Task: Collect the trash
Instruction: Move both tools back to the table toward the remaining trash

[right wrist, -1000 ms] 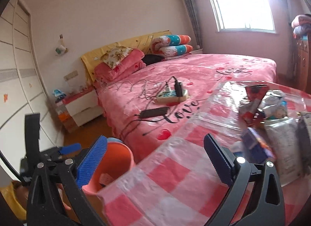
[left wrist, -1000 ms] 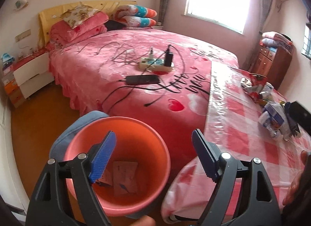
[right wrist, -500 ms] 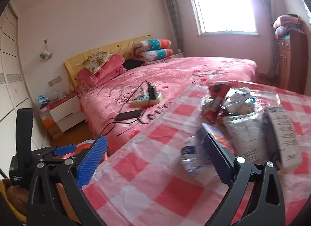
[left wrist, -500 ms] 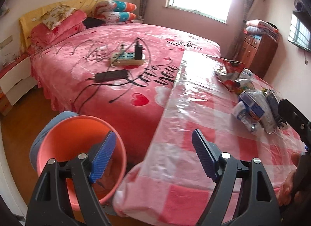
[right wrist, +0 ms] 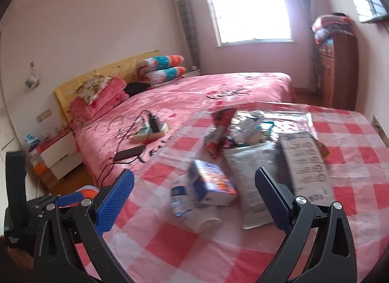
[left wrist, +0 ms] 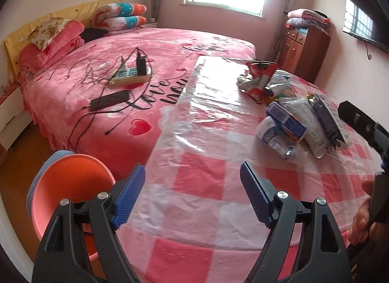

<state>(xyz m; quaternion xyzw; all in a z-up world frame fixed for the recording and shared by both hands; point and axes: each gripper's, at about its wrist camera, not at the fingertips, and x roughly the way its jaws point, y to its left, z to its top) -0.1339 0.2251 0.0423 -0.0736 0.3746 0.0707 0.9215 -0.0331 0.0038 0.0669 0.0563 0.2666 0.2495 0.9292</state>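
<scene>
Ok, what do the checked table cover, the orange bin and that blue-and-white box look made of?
Table cover: probably thin clear plastic film over checked cloth, glossy, wrinkled glare. Orange bin: looks like smooth moulded plastic, even matte colour. Blue-and-white box: likely printed cardboard, crisp edges; blurred.

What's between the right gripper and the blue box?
Nothing but bare checked cloth. In the right wrist view the open right gripper has the blue box just ahead, leaning on a white bottle.
</scene>
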